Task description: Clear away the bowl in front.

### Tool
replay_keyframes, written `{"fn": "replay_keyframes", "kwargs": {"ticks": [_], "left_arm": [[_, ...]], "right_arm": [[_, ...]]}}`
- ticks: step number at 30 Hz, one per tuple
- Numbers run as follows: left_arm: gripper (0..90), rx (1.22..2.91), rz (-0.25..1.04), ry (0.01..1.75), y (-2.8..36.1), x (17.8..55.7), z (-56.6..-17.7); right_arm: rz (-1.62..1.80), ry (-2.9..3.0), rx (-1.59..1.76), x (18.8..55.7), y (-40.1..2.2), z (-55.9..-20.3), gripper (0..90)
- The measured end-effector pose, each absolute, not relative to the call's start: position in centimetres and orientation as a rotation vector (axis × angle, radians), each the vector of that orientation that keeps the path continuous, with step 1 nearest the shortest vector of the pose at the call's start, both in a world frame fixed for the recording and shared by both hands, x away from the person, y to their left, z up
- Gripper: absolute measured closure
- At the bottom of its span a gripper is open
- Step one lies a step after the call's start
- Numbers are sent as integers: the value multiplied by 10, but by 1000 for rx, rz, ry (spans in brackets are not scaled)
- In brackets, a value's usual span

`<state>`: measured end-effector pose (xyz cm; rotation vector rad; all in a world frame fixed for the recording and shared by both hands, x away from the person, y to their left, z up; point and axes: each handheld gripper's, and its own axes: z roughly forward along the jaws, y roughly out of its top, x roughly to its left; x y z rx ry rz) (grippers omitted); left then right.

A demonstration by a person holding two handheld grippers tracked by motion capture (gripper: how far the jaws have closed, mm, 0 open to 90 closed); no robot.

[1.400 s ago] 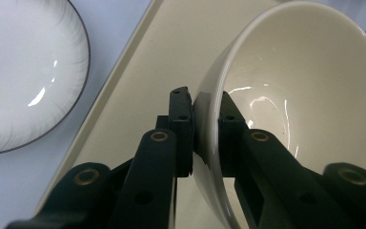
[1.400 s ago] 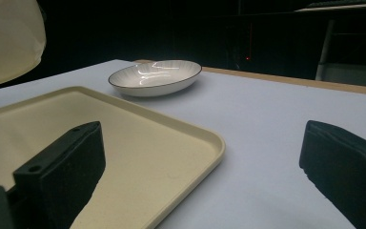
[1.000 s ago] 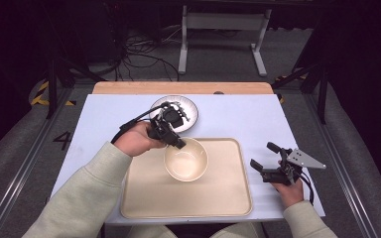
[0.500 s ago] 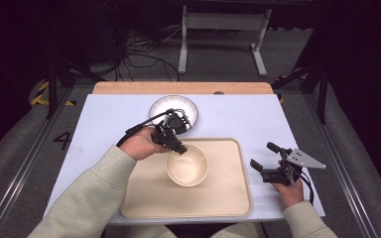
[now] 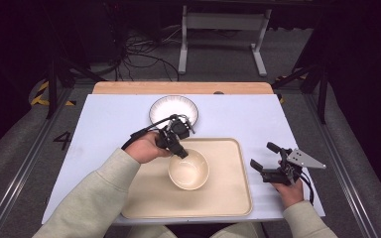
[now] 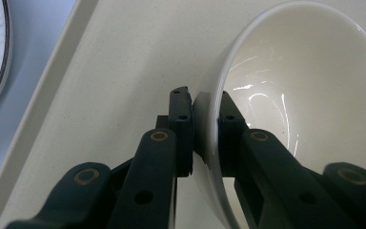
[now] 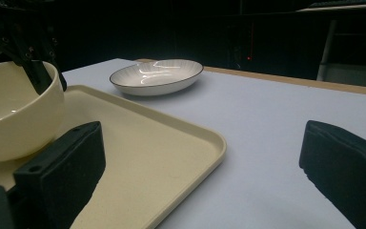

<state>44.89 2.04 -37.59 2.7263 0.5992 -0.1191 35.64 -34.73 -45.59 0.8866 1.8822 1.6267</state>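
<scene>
Left tool (image 5: 178,148) pinches the rim of the cream bowl (image 5: 189,169) sitting on the beige tray (image 5: 144,198). Right tool (image 5: 268,159) sits spread wide beside that tray on the pale blue counter (image 5: 104,124), dark room beyond.

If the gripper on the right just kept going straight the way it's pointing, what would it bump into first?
Probably nothing nearby. The right gripper is open and points across bare table, with the tray off to one side and the plate farther away. Depth is hard to judge.
</scene>
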Motion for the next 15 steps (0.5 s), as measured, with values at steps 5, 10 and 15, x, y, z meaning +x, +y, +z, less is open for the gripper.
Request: {"fn": "replay_keyframes", "kwargs": {"ticks": [5,10,15], "left_arm": [[820,2720,-133,606,21,451,-380],[821,2715,-134,622,21,453,-384],[818,2706,-146,631,22,454,-385]], "right_arm": [[1627,1883,887,356,-347,-456,18],[1627,1883,887,356,-347,-456,18],[1627,1884,887,356,-347,-456,19]]}}
